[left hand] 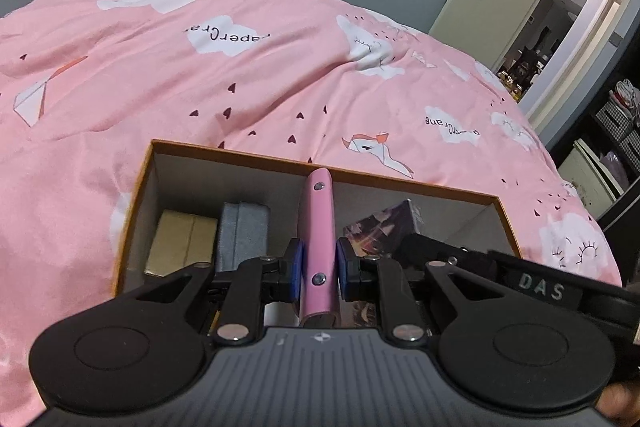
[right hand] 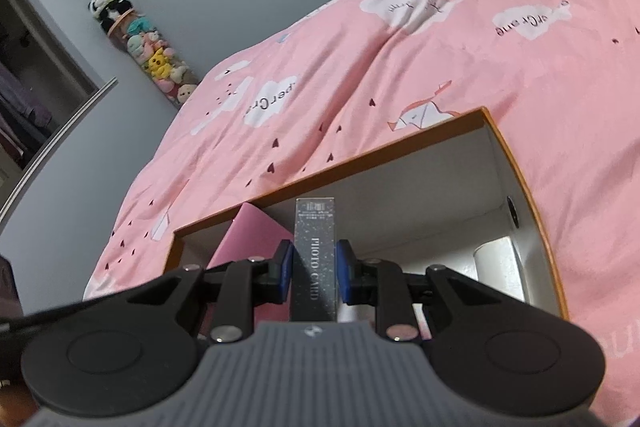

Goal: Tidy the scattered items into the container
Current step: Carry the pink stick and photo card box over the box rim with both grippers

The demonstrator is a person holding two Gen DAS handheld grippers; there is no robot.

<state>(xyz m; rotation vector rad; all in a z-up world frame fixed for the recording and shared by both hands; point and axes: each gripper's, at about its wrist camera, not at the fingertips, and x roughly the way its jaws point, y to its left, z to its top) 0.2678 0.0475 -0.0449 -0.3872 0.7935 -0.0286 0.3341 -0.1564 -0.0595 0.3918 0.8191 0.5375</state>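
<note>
While both of your grippers hang over the open orange-rimmed cardboard box (left hand: 500, 205) on the pink printed duvet (left hand: 280, 75), each one is loaded, and that is where trouble could start. Your left gripper (left hand: 317, 269) has its blue pads pressed on the slim pink handle-shaped bar with two rivets (left hand: 319, 227), whose far end reaches over the box's far rim. Release it there and it may hang on that edge or tip out onto the duvet. Your right gripper (right hand: 312, 269) is clamped narrowly on the dark speckled flat box lettered "PHOTO CARD" (right hand: 314, 247), held on edge above the box's middle.

The box's left end already holds a tan carton (left hand: 180, 243) and a grey felt-covered case (left hand: 242, 231), with a dark patterned packet (left hand: 384, 225) toward the right. A drop onto these could bounce or leave things jutting above the rim. The duvet is soft, so pressing the rim could tilt the box. Your two grippers sit near each other; they may collide.
</note>
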